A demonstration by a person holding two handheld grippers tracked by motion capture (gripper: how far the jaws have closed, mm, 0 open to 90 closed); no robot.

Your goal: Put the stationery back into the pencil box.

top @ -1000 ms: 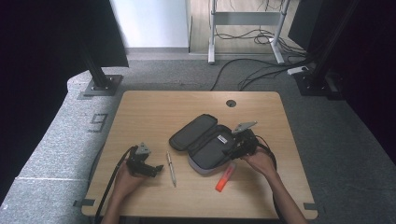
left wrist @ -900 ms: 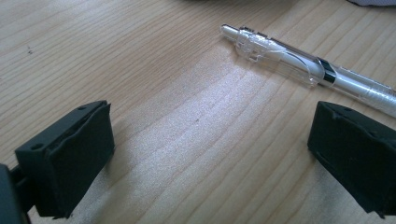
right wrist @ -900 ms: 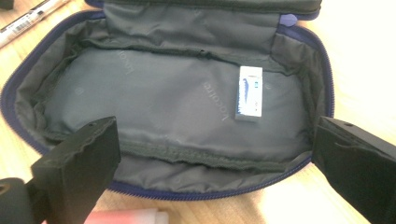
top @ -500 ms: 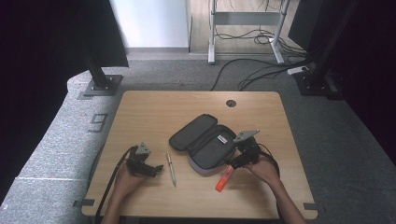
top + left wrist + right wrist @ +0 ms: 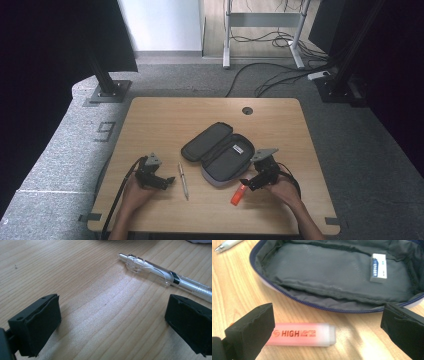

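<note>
Both forearms come in over the near edge of the light wooden worktop (image 5: 165, 115). The left hand (image 5: 134, 191) holds the black left tongs (image 5: 169, 181) low near the near-left corner, jaws spread wide and empty. The right hand (image 5: 285, 189) holds the black right tongs (image 5: 245, 183) toward the near-right corner, jaws likewise wide apart and empty.

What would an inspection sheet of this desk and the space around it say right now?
Surface: wooden table, one round hole near its far edge.
Job's things: open pencil case holding an eraser; orange highlighter and clear pen on the wood.
Clutter: nothing seen.
Grippers: left hand-held gripper open beside the pen; right hand-held gripper open around the highlighter.
Cables: one trails from each gripper; more on the floor.
Surroundings: grey carpet, black stands.
</note>
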